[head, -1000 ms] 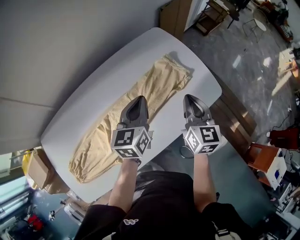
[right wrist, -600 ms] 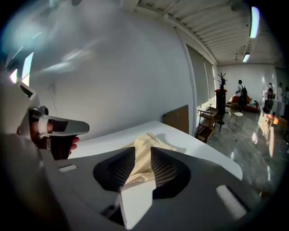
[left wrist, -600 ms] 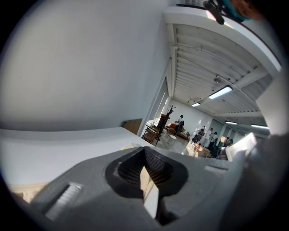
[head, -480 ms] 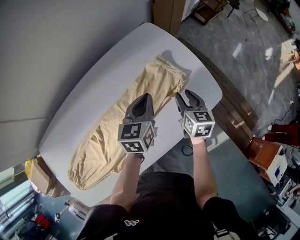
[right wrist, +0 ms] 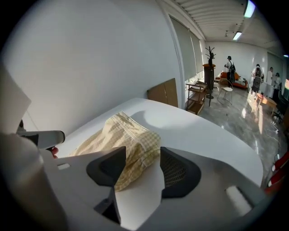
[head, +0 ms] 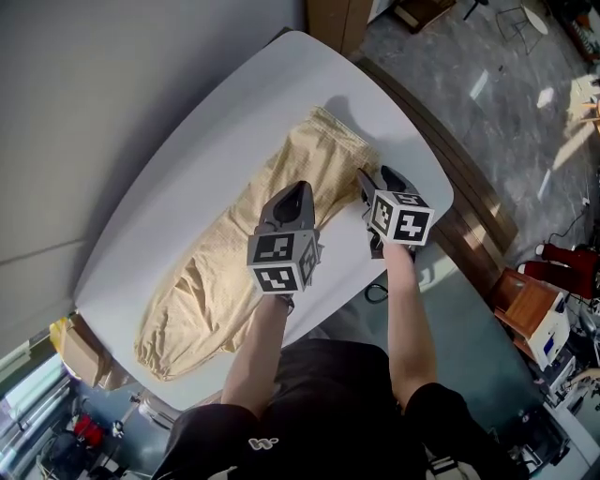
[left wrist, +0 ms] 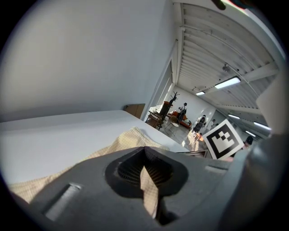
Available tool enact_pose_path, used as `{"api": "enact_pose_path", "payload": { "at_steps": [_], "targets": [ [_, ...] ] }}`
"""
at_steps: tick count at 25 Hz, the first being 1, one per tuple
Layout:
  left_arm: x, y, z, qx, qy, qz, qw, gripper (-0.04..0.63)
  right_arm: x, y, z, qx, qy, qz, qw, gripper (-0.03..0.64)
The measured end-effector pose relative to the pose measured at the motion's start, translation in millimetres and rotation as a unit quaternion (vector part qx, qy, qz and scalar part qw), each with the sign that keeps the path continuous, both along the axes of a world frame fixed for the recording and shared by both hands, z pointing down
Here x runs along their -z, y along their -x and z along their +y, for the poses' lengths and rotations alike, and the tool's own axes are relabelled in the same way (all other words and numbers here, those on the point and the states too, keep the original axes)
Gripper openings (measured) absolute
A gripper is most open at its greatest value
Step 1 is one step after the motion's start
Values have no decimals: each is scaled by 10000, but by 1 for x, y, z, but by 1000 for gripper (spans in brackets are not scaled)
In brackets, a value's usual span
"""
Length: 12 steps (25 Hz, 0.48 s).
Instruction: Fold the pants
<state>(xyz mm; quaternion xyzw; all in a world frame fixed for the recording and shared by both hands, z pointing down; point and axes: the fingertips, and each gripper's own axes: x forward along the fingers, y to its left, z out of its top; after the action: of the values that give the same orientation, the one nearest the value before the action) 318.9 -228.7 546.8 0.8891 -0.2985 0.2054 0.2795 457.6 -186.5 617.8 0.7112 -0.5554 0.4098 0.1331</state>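
Beige pants (head: 281, 187) lie stretched out along the white oval table (head: 187, 131), waistband toward the far end. My left gripper (head: 302, 189) hovers over the middle of the pants with its jaws shut and nothing gripped; cloth (left wrist: 131, 135) shows beyond its tips (left wrist: 144, 148). My right gripper (head: 373, 176) is at the near edge of the pants close to the waistband. Its jaws are opening wide. The checked waistband corner (right wrist: 135, 140) lies between and beyond the right gripper's (right wrist: 143, 151) tips, and the pads do not press on it.
A grey wall runs along the table's far side. A cardboard box (head: 80, 352) sits on the floor at the lower left, a brown cabinet (head: 328, 19) beyond the table's far end, and an orange stool (head: 525, 305) at the right. People stand far off across the room (right wrist: 229, 65).
Both grippers have come down and forward toward the pants' waistband end. The right jaws went from shut to wide open; the left jaws stayed shut.
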Motion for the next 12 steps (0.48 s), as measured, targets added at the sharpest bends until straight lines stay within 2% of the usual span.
{"api": "enact_pose_path", "payload": {
  "at_steps": [4, 9, 12],
  "targets": [
    [-9, 0, -1, 17, 134, -33, 9999, 3, -10, 2, -6, -8, 168, -34, 9999, 244],
    [-13, 6, -1, 92, 228, -34, 9997, 3, -15, 8, -8, 230, 366, 111, 9990, 100],
    [-12, 15, -3, 156, 237, -27, 9996, 3, -15, 13, -10, 278, 384, 84, 9988, 66]
  ]
}}
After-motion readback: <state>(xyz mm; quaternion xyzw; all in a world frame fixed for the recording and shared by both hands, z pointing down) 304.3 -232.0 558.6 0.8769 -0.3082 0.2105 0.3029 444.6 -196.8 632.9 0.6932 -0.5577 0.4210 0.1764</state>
